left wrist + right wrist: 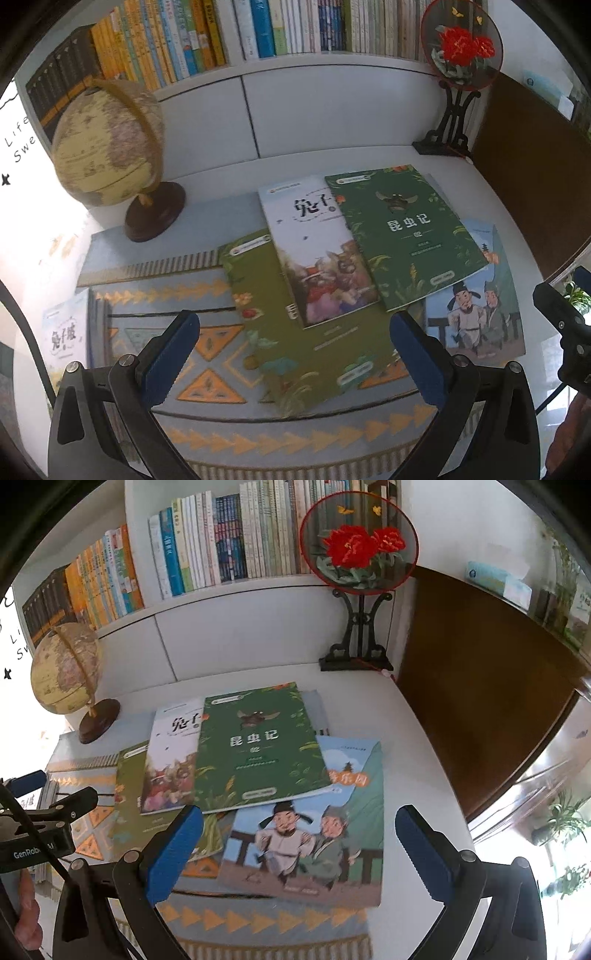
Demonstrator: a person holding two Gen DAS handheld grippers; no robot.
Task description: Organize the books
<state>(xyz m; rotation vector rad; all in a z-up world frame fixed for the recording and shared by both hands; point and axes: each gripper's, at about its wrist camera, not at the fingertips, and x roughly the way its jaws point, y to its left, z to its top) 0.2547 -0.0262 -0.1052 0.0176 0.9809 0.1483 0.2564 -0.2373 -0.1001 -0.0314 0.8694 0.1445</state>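
Left wrist: your left gripper (295, 350) gapes wide, empty, above the olive book (295, 354); dark green insect book (402, 236) at 1 o'clock | Right wrist: your right gripper (299, 853) wide, empty, over the cartoon-cover book (314, 849); globe (66, 668) at 10 o'clock.

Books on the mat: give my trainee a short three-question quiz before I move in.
1. True or false: the dark green insect book lies on top of the other overlapping books.
2. Which book lies nearest the right gripper? A) the rabbit book B) the book with two cartoon men C) the olive green book
3. Fill in: beside the mat's far left corner stands a ___.

Key: 1 true; 2 B; 3 globe.
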